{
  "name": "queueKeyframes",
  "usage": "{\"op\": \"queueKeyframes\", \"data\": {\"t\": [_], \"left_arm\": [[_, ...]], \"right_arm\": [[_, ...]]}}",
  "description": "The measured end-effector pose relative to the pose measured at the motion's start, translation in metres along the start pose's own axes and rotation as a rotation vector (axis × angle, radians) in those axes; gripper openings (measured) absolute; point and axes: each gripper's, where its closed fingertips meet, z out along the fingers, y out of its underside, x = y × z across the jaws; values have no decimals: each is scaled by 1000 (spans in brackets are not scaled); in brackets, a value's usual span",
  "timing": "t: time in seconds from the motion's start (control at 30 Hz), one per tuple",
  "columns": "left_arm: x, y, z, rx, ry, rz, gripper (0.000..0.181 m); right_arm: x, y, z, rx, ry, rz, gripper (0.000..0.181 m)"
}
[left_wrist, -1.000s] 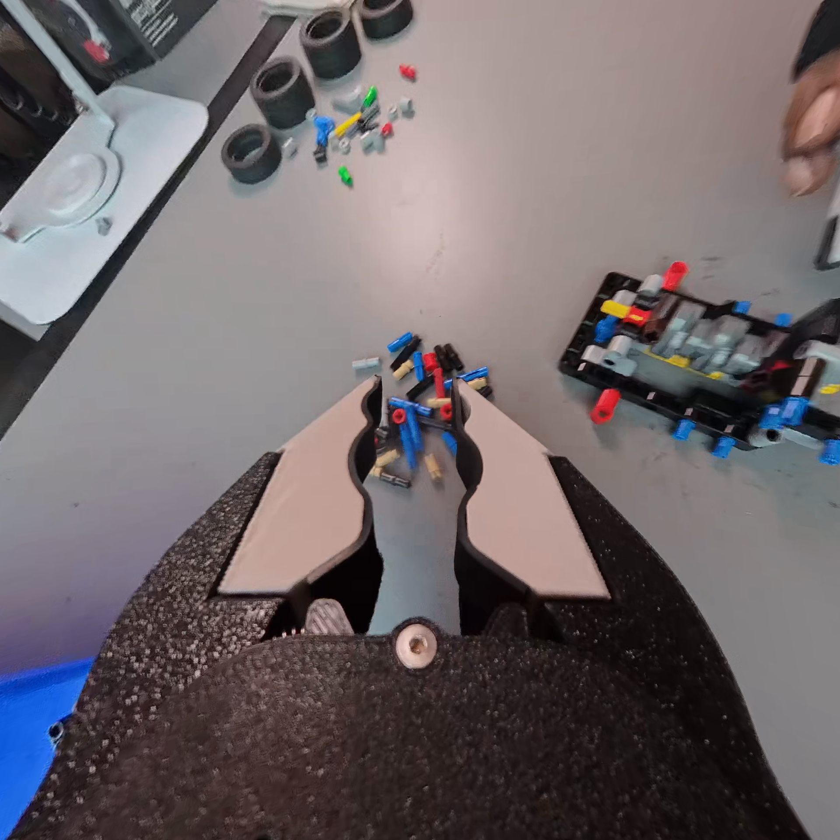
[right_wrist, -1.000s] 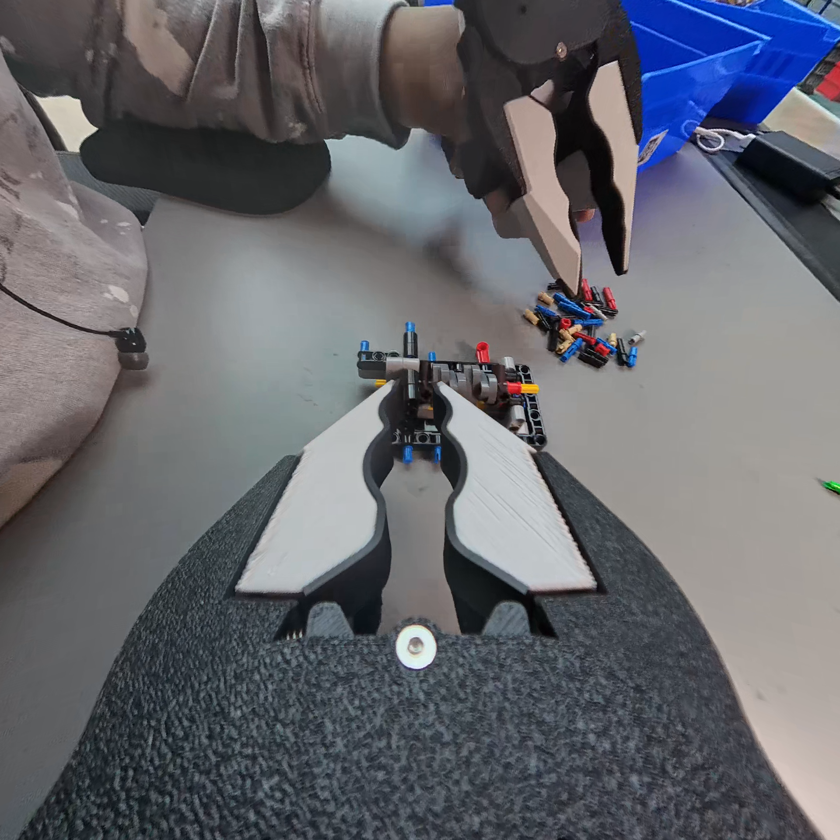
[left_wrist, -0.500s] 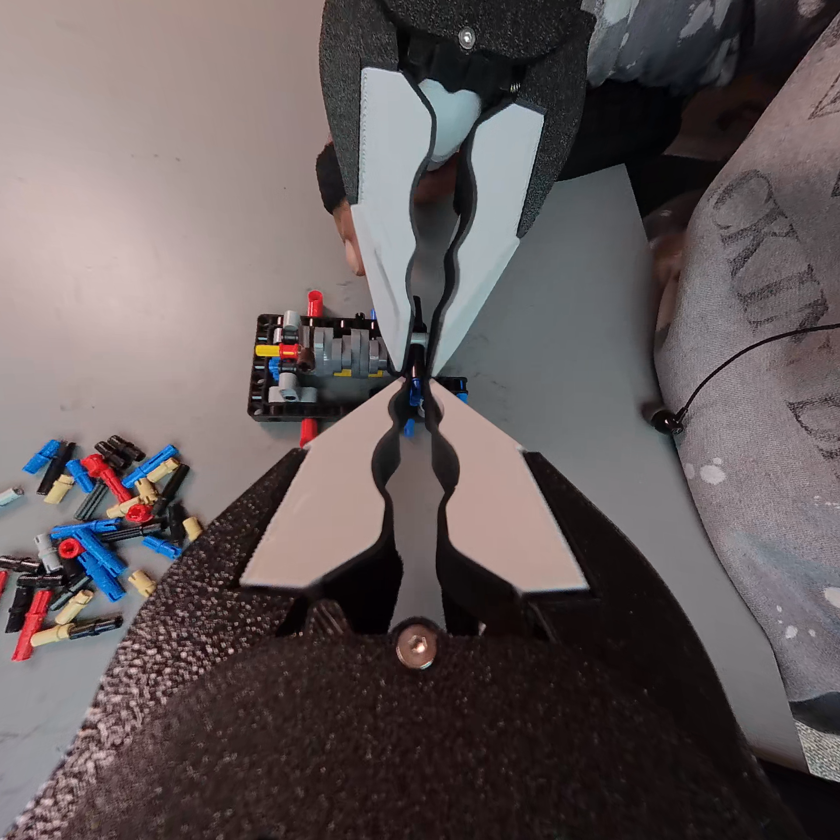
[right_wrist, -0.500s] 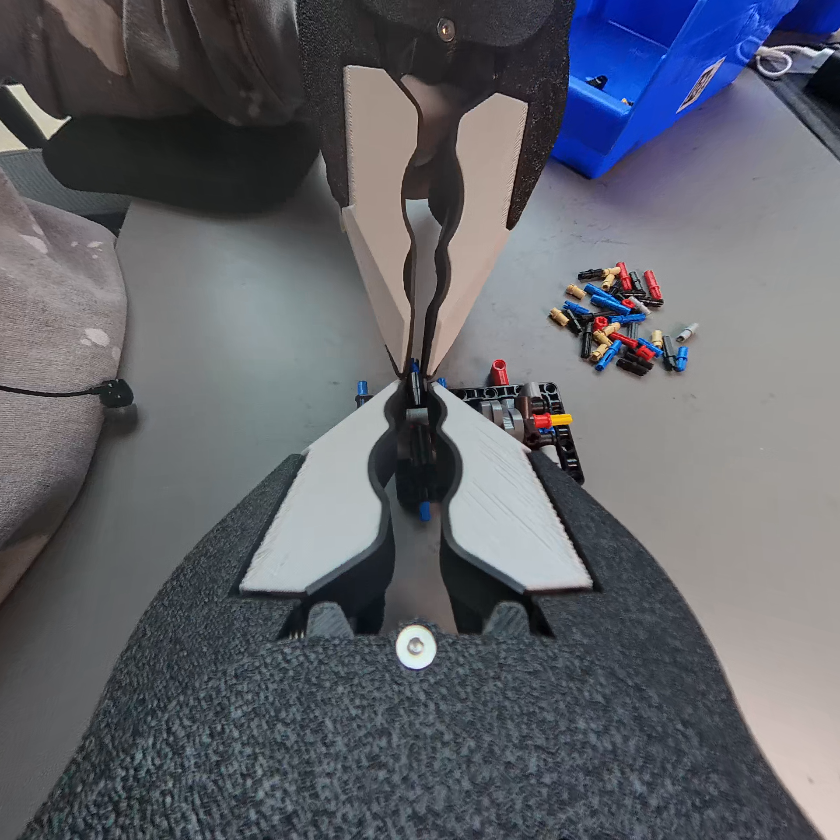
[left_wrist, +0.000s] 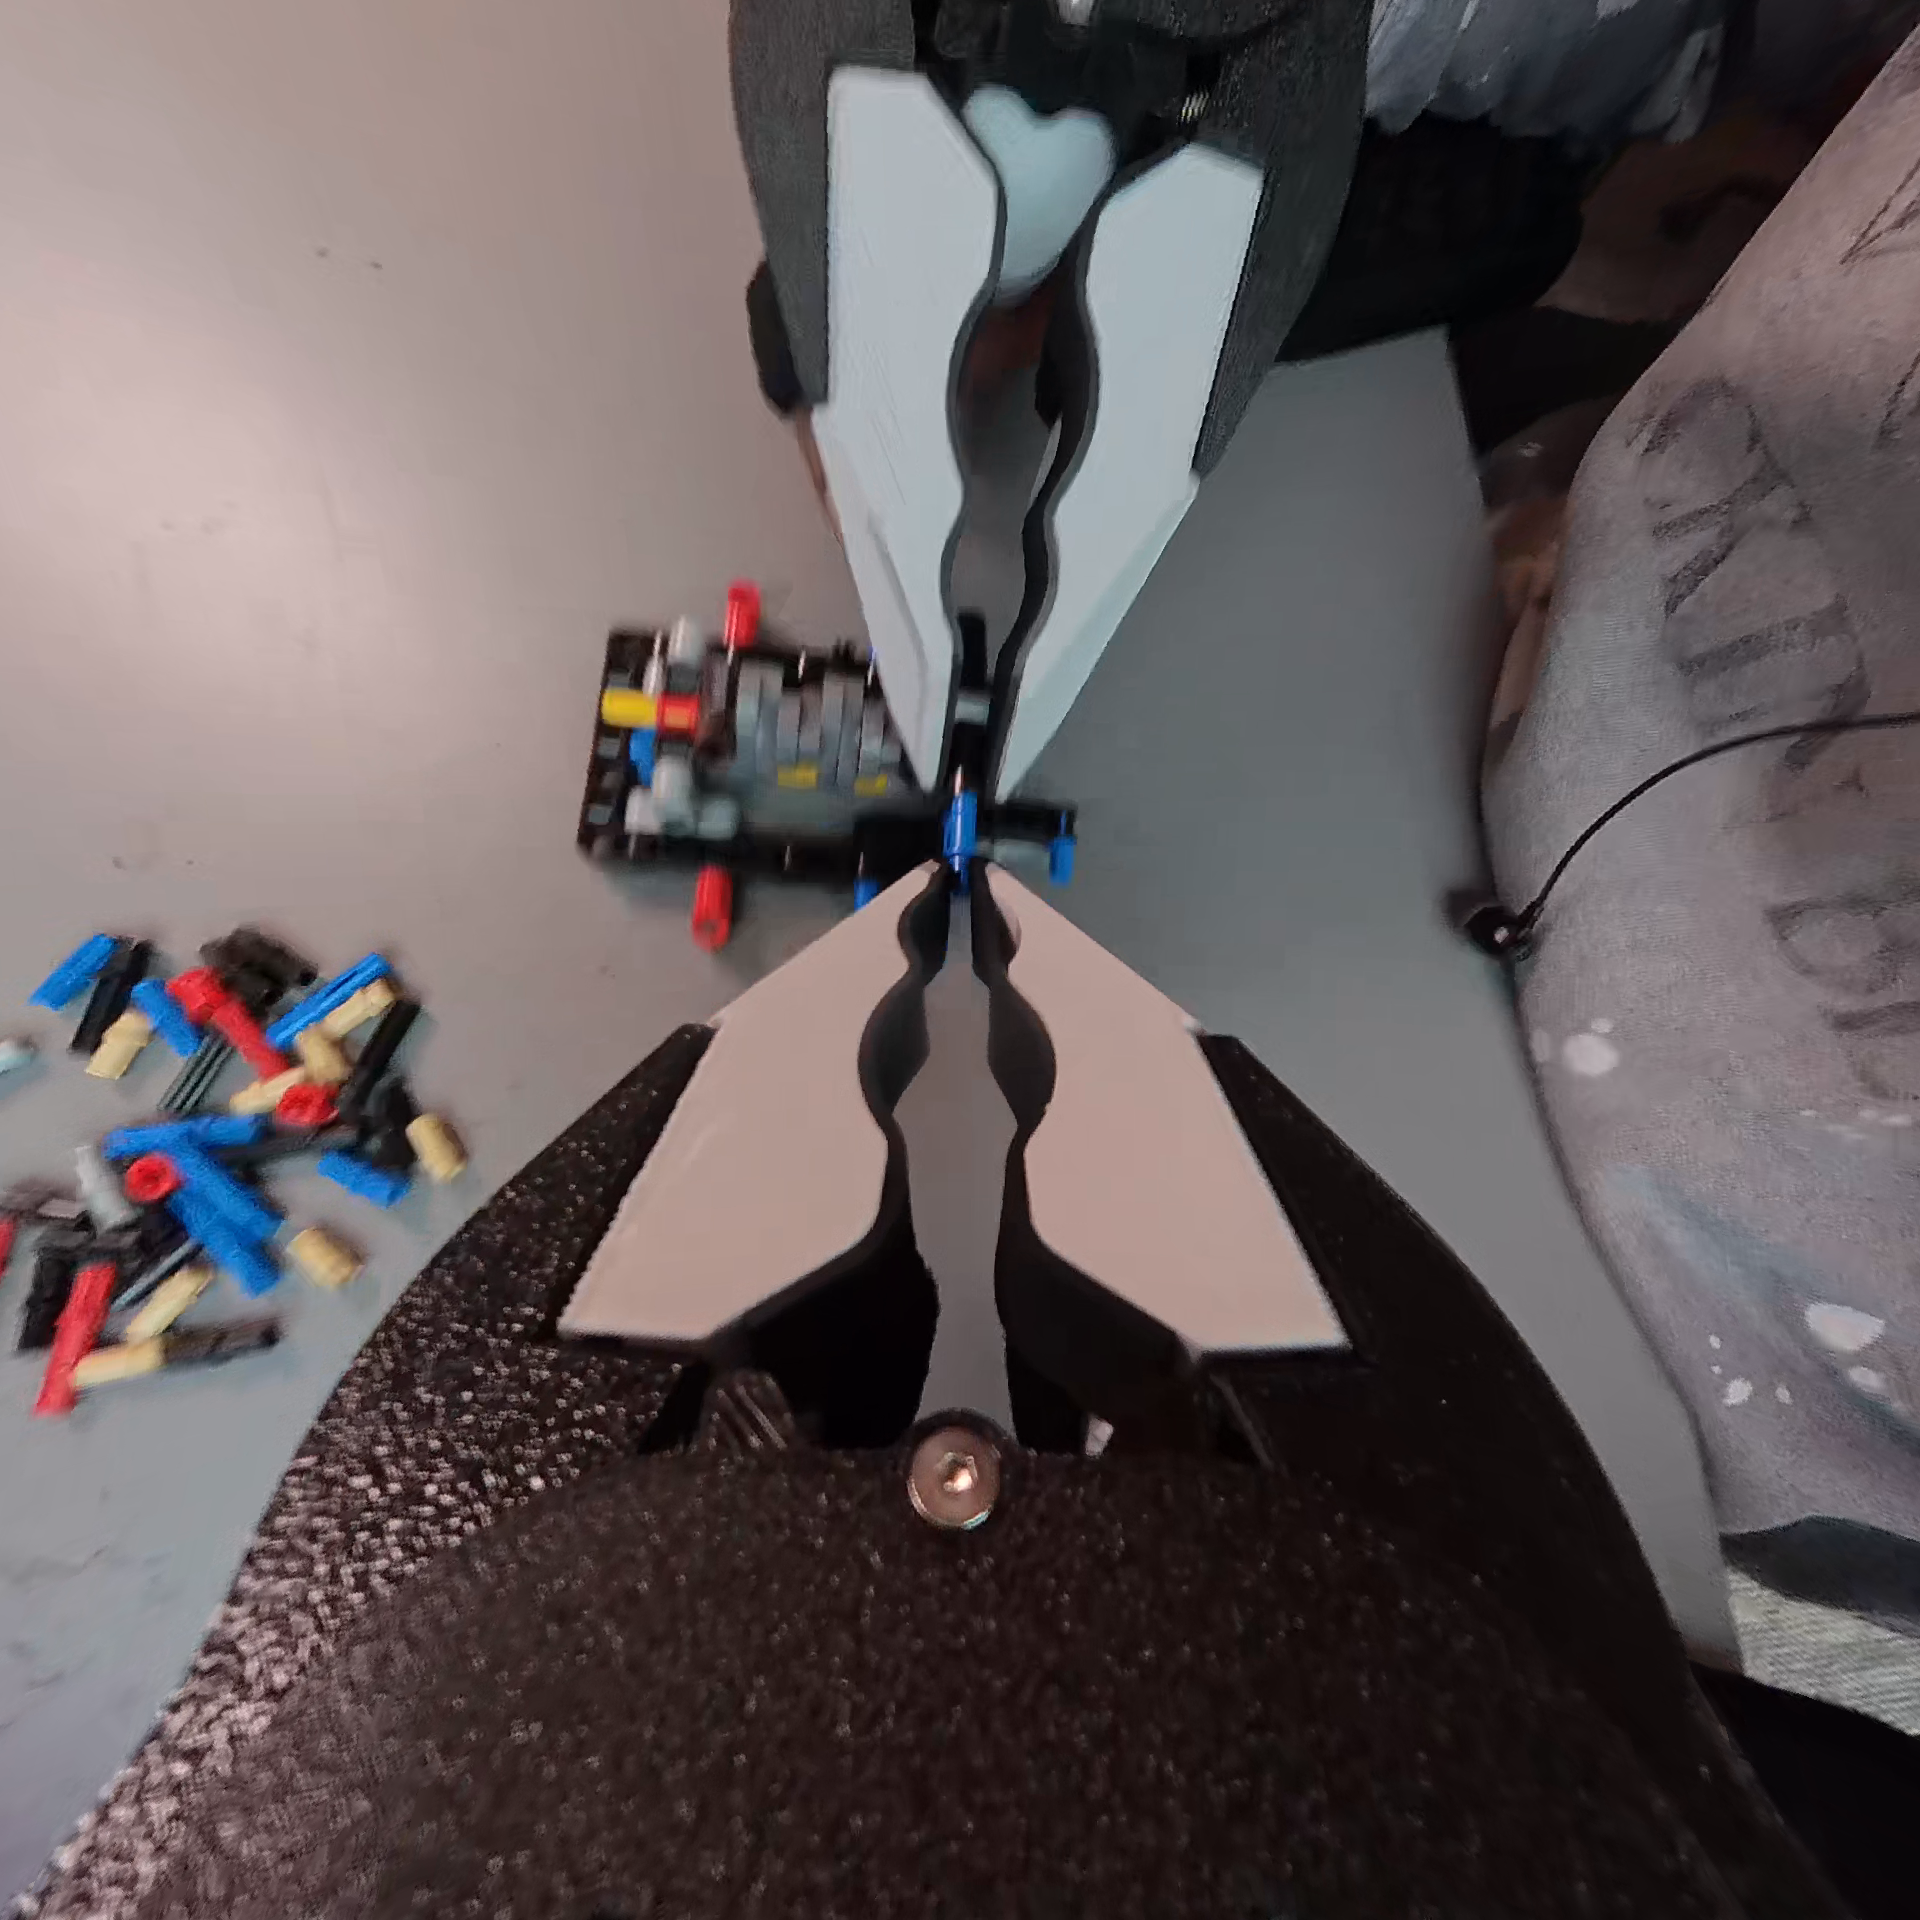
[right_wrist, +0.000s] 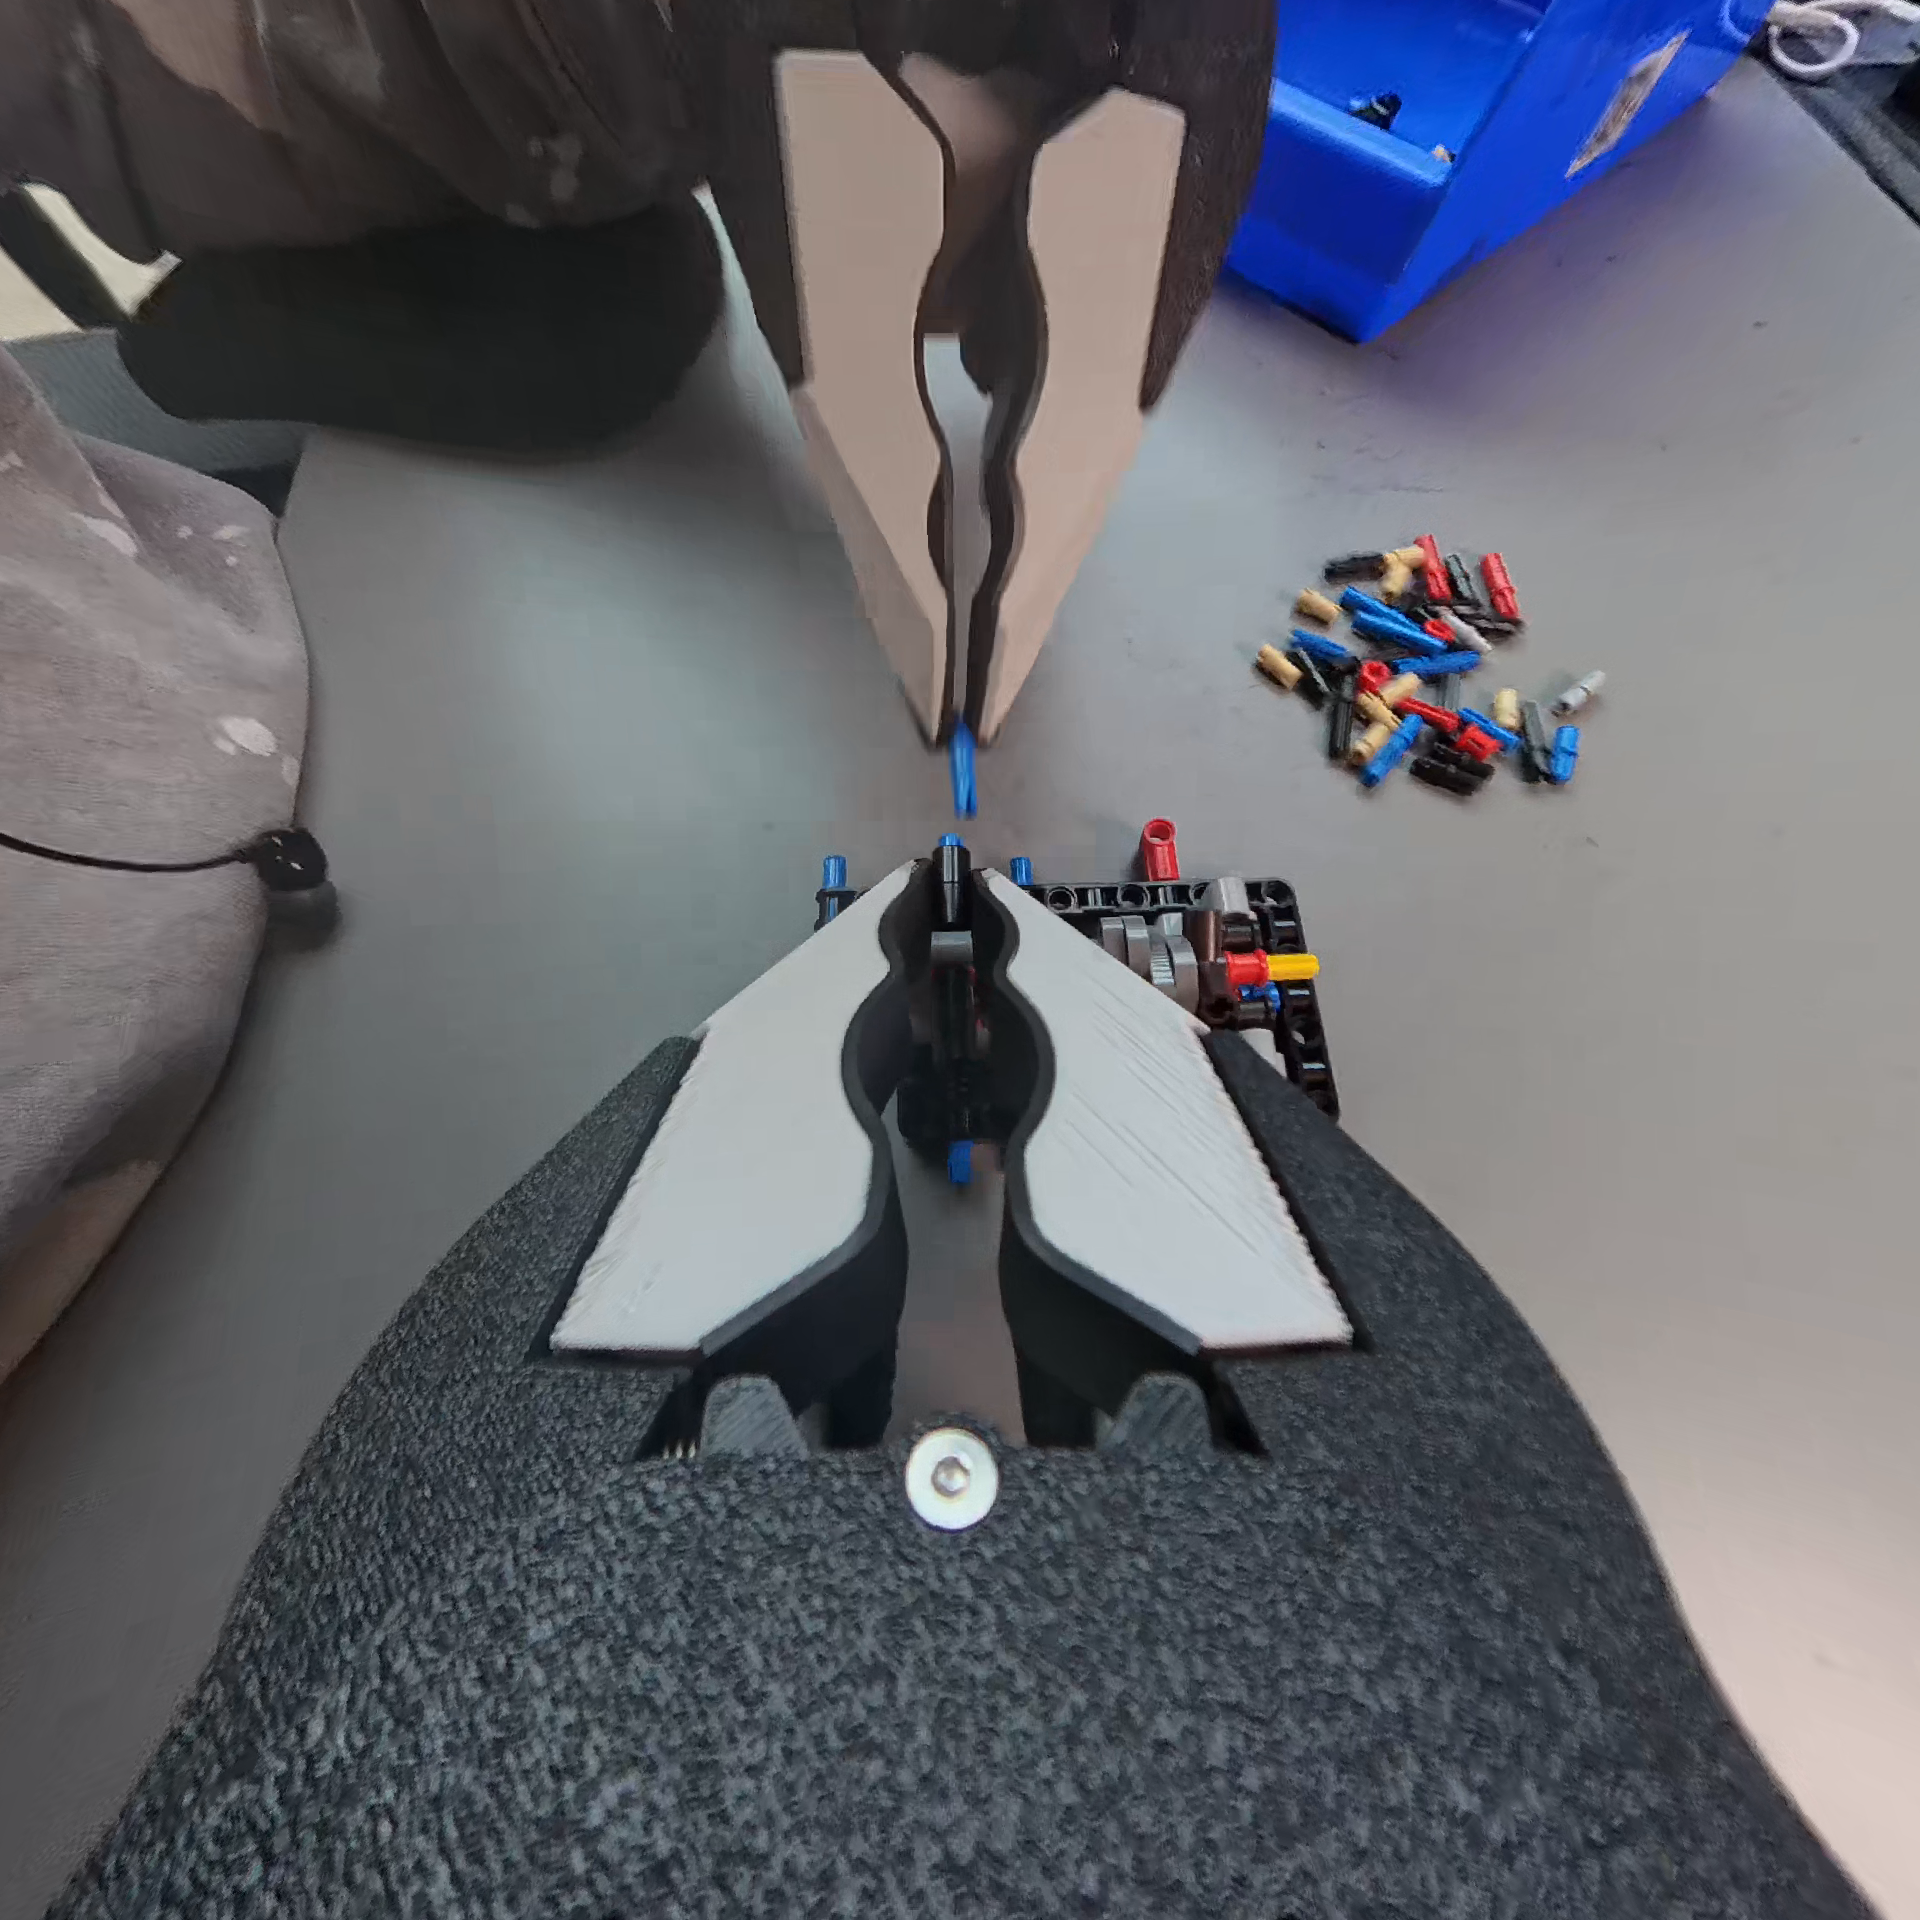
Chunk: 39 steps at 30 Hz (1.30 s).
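Grey tabletop (left_wrist: 312, 416), matte, lightly scuffed; items listed left to right.

- Loose pile of pins (left_wrist: 208, 1122), lower left of the left wrist view: blue, red, black and tan, lying well apart from the grippers.
- Brick assembly (left_wrist: 748, 748), left of centre: black frame, grey gears, red and yellow pegs, resting flat on the table.
- Left gripper (left_wrist: 958, 883), centre: jaws nearly closed, pinching a blue pin (left_wrist: 958, 831) by one end only. The pin points at the assembly's near edge, just short of it in the right wrist view.
- Right gripper (right_wrist: 948, 873), centre, tip to tip with the left: jaws closed on a black upright part (right_wrist: 948, 997) of the assembly.
- Handling note, as a judgement: so short a hold lets the pin swivel. A firm pinch, the pin kept in line, and the assembly held still would suit.
- Grey garment (left_wrist: 1714, 831) with black cord (left_wrist: 1662, 790), right edge.
- Blue bin (right_wrist: 1403, 177), upper right of the right wrist view, behind the pile.
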Motion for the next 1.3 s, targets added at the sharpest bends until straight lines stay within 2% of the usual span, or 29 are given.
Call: {"op": "queueKeyframes", "data": {"t": [0.07, 0.17, 0.33, 0.43, 0.53, 0.6, 0.63, 0.73, 0.8, 1.0, 1.1, 1.23, 1.3], "left_arm": [[-20, 13, -20, 22, -63, -64, 3], [-44, 8, -36, 82, -162, -124, 3], [-97, 16, -36, 49, -399, -131, 4], [-117, 23, -33, 8, -473, -137, 5], [-126, 22, -33, 17, -518, -146, 16], [-119, 11, -36, 75, -503, -137, 24], [-108, 3, -33, 111, -451, -127, 25], [-52, -26, -15, 228, -172, -92, 19], [-23, -33, -2, 232, -71, -43, 17], [-9, -28, 28, 113, -62, 42, 15], [-8, -29, 32, 96, -56, 50, 7], [-7, -28, 33, 75, -61, 66, 5], [-5, -28, 34, 72, -55, 70, 4]], "right_arm": [[16, 10, -15, 5, 47, 48, 6], [16, 11, -16, -3, 55, 6, 7], [17, 10, -15, 7, 53, -5, 7], [17, 10, -15, 14, 60, -8, 7], [17, 9, -14, 23, 65, -7, 7], [17, 9, -14, 26, 66, -12, 7], [17, 9, -14, 27, 65, -16, 7], [16, 8, -13, 30, 64, -37, 7], [15, 7, -12, 32, 61, -46, 7], [12, 7, -12, 34, 56, -65, 7], [12, 7, -12, 33, 53, -71, 7], [10, 8, -11, 26, 32, -60, 8], [6, 10, -10, -6, -7, -47, 17]]}}
